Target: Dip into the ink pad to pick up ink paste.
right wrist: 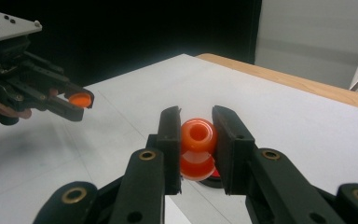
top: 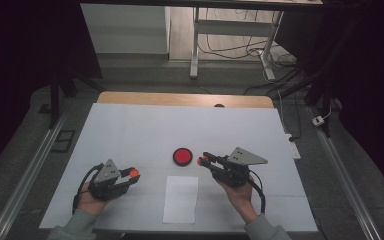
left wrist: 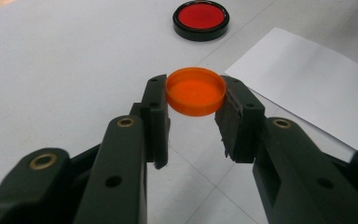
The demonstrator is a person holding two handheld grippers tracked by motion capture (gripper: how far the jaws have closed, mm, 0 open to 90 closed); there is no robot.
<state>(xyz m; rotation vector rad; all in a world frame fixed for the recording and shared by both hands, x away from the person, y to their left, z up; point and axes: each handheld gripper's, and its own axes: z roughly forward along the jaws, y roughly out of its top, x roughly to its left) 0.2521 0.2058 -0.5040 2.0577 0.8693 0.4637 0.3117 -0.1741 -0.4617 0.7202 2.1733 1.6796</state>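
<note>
L gripper: jaws clamped on orange cap, held above table, near left. R gripper: jaws closed on small orange bottle, mouth open, just right of red dish. Both picked up; cap not yet on bottle. Left, prob.: bring together, fit cap. Paper sheet near centre, untouched.

Dim high view, dark surroundings from 9 to 3 o'clock, white table evenly lit from overhead, soft shadows, close gripper views brighter, near black jaws slightly blurred
</note>
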